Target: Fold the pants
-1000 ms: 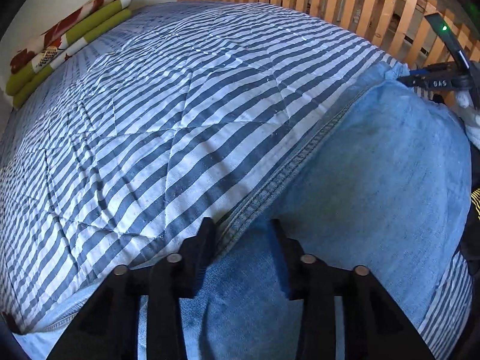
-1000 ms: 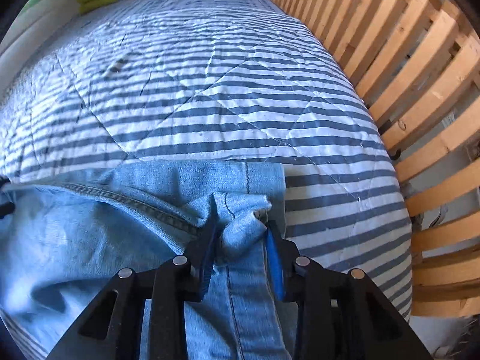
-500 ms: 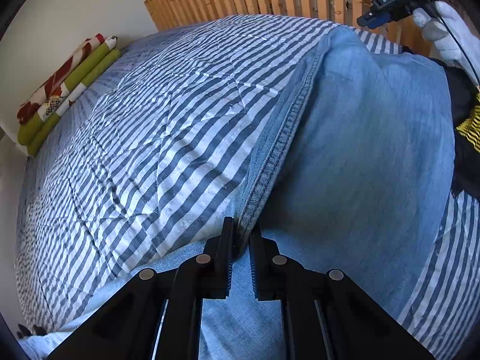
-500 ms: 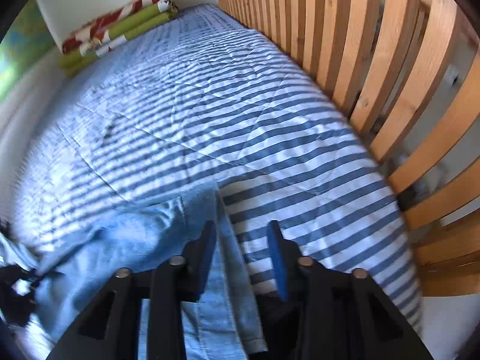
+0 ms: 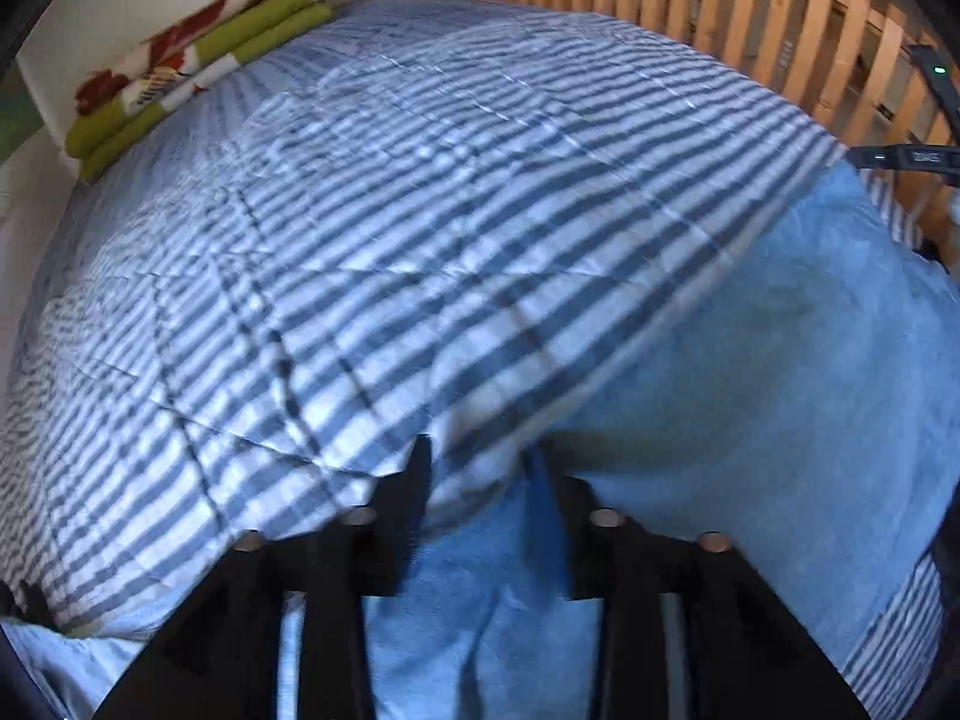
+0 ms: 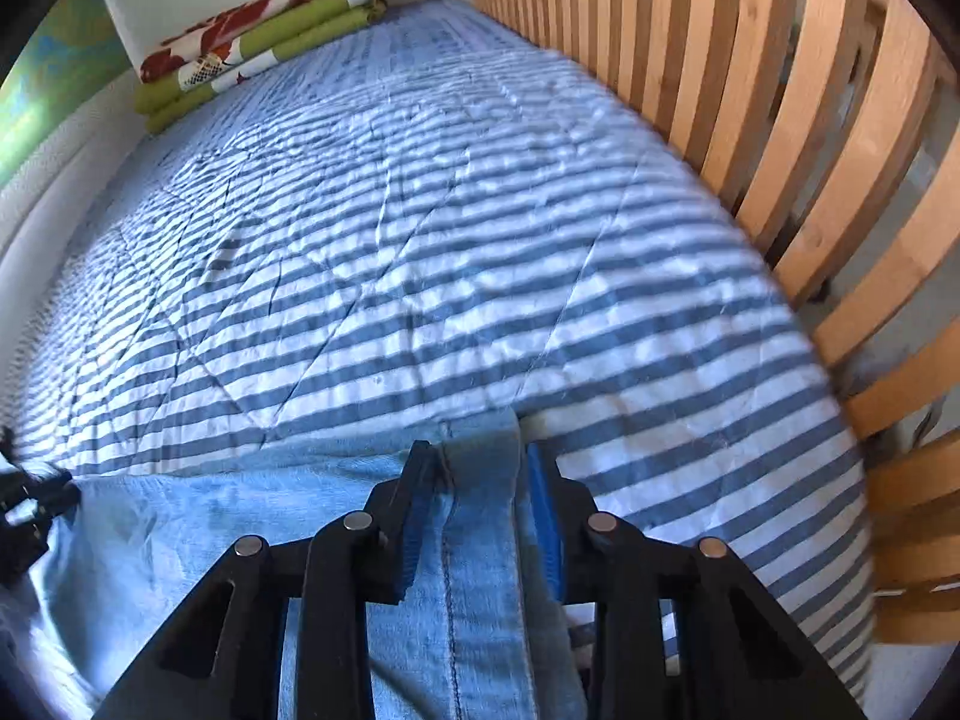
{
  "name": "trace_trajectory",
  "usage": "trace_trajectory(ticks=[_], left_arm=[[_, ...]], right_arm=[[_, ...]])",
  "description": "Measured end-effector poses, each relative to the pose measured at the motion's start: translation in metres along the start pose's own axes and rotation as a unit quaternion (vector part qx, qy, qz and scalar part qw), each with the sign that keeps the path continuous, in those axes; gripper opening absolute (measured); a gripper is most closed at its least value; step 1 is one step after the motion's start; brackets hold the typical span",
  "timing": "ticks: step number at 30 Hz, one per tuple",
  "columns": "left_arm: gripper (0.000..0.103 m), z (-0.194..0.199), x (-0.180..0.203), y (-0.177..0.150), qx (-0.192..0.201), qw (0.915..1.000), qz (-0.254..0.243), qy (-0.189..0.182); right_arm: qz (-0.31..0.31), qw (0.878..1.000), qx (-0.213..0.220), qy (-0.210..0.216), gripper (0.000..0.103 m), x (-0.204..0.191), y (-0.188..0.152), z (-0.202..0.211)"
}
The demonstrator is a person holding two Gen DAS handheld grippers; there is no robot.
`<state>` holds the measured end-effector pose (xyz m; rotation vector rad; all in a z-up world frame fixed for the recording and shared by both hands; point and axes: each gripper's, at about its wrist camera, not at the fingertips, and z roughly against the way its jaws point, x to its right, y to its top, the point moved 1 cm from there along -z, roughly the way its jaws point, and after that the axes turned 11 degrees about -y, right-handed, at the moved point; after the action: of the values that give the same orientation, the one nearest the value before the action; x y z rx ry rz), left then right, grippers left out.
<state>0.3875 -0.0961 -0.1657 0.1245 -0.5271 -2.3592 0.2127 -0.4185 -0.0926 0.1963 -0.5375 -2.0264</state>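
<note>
Light blue denim pants [image 5: 750,390] lie spread on the striped quilt, filling the lower right of the left wrist view. My left gripper [image 5: 480,465] is open over the pants' near edge, with denim below and between its fingers; the frame is blurred. In the right wrist view the pants [image 6: 210,516] cover the lower left. My right gripper [image 6: 477,462] is open, and a seamed strip at the pants' corner lies flat between its fingers.
A blue-and-white striped quilt [image 6: 420,240] covers the bed. A wooden slat rail [image 6: 780,120] runs along its right side. A folded green, red and white blanket [image 6: 252,30] sits at the far end by the wall. The rail [image 5: 720,18] also shows in the left wrist view.
Half a second ago my left gripper was shut on the pants' seamed edge; its fingers now stand apart. The right gripper has come back down over the pants' corner. Both views have swung.
</note>
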Motion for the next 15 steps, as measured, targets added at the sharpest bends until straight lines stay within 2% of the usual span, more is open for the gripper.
trace_trajectory(ticks=[1,2,4,6,9,12,15], left_arm=[[0.055,0.006,-0.001,0.000,0.009,0.9999,-0.003,0.007],[0.055,0.014,-0.003,-0.001,0.018,0.9998,-0.006,0.009],[0.056,0.030,-0.005,-0.005,0.034,0.9992,-0.012,0.019],[0.056,0.044,0.001,-0.013,0.041,0.9986,-0.029,0.015],[0.056,0.062,0.021,-0.033,0.046,0.9978,-0.044,-0.017],[0.056,0.074,0.051,-0.057,0.039,0.9960,-0.058,-0.056],[0.056,0.078,0.090,-0.077,0.027,0.9914,-0.082,-0.099]], right_arm=[[-0.004,1.000,0.001,0.002,0.036,0.007,-0.002,0.008],[-0.012,1.000,-0.008,0.011,0.038,0.017,-0.006,0.013],[-0.028,0.998,-0.044,0.045,0.039,0.038,-0.023,0.024],[-0.035,0.995,-0.076,0.046,0.039,0.053,-0.043,0.030],[-0.058,0.990,-0.113,0.060,0.039,0.074,-0.079,0.042],[-0.086,0.986,-0.131,0.060,0.039,0.088,-0.106,0.055],[-0.108,0.979,-0.145,0.095,0.039,0.092,-0.124,0.064]])
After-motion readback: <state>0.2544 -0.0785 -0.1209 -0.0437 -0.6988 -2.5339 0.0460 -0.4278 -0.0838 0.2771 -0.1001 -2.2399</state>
